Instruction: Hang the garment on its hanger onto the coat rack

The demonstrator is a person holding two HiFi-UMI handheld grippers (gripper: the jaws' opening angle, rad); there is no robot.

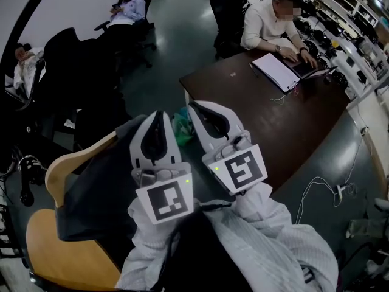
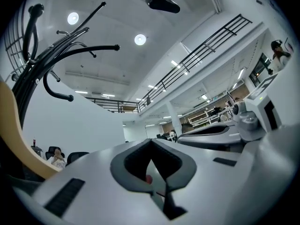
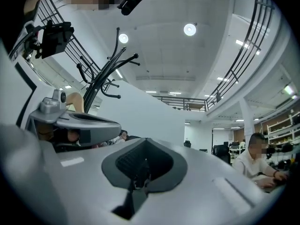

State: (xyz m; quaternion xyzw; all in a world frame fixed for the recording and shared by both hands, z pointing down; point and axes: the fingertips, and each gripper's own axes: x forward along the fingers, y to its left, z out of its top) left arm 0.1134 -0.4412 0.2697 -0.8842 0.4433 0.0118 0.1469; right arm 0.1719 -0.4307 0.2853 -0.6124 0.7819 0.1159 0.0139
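A curved wooden hanger [image 1: 73,160] with a dark garment [image 1: 91,202] draped on it sits at the lower left of the head view, left of my left gripper and apart from it. The black coat rack [image 2: 51,55] rises at the left with several curved hooks. It also shows as a black pole [image 1: 24,26] and in the distance as the same rack [image 3: 104,71]. My left gripper [image 1: 159,114] and right gripper [image 1: 194,107] are side by side, pointing forward, both shut with nothing between the jaws. The shut left gripper [image 2: 151,140] has the hanger's end [image 2: 14,139] at its left. The right gripper [image 3: 146,142] is likewise shut.
A brown table [image 1: 273,120] stands ahead on the right, with a laptop [image 1: 285,69] and a seated person [image 1: 267,20] at it. Black office chairs [image 1: 79,72] and seated people fill the left. A round wooden seat [image 1: 55,251] lies below the hanger. A green object [image 1: 181,126] lies between the grippers.
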